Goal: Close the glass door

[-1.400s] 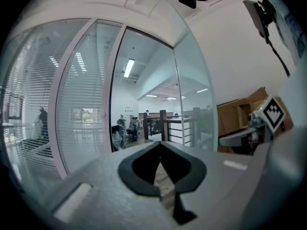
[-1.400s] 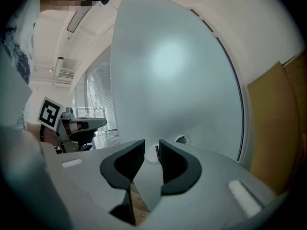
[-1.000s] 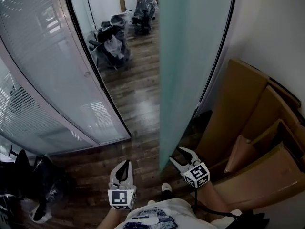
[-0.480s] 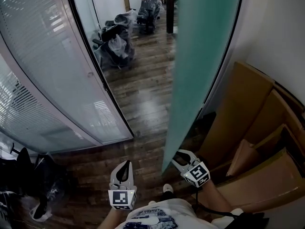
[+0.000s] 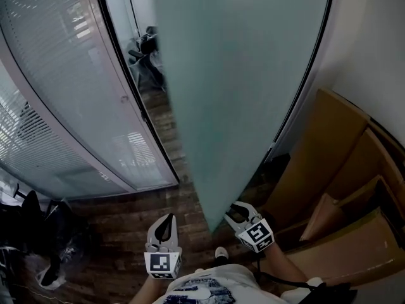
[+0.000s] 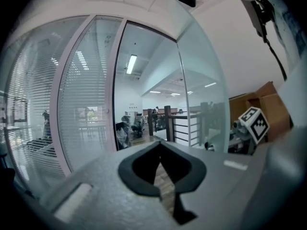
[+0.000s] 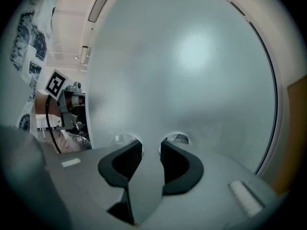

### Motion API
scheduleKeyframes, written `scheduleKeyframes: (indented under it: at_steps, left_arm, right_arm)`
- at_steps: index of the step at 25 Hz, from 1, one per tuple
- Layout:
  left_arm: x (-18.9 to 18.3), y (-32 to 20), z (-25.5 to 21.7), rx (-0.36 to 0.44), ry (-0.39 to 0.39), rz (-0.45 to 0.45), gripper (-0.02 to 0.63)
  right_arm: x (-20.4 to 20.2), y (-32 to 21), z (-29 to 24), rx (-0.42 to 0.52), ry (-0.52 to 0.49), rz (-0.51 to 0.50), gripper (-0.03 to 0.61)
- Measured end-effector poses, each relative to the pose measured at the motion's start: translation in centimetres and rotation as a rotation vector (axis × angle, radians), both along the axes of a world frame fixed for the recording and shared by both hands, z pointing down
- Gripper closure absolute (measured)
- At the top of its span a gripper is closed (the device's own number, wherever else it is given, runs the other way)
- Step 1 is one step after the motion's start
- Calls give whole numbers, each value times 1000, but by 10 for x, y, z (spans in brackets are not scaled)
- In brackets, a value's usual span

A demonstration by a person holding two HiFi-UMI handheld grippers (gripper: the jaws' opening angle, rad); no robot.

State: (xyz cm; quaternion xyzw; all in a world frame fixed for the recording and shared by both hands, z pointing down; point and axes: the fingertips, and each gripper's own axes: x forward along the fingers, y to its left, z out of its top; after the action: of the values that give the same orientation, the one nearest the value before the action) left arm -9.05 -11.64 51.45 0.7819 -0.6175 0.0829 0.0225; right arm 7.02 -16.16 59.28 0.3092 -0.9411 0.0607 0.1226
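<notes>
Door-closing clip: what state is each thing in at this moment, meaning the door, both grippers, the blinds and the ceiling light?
glass door, ajar, a gap left at its free edge.
right gripper, jaws have just closed, clamped on the door's edge.
left gripper, shut, nothing between its jaws.
blinds, lowered.
ceiling light, on.

The door (image 5: 240,94) stands in the middle. Left of it runs a partition (image 5: 63,106). Chairs (image 5: 143,48) stand on the floor (image 5: 126,217) beyond the gap between the two. Right of the door, boxes (image 5: 342,195) stand along the wall (image 5: 380,56).
</notes>
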Motion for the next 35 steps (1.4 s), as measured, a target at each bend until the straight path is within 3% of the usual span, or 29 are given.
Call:
scheduleKeyframes:
  at_steps: [12,22,29,35]
  left_arm:
    - [-6,-8,0,-52,37,-155,611]
    - [-20,-3,9,-35,12,-285,611]
    - [-35,-1,8,-31,-7,-335,611]
    - [-49,-15,16,-64,31,-318,611]
  right_arm:
    - [-42,-26,-7,-10,-19,37,456]
    - [-76,-58,-6,-24,4,76,456]
    - [-92,-75,-7,-35,18,83,456]
    - [-108,-87,-6,-39,23,95,456]
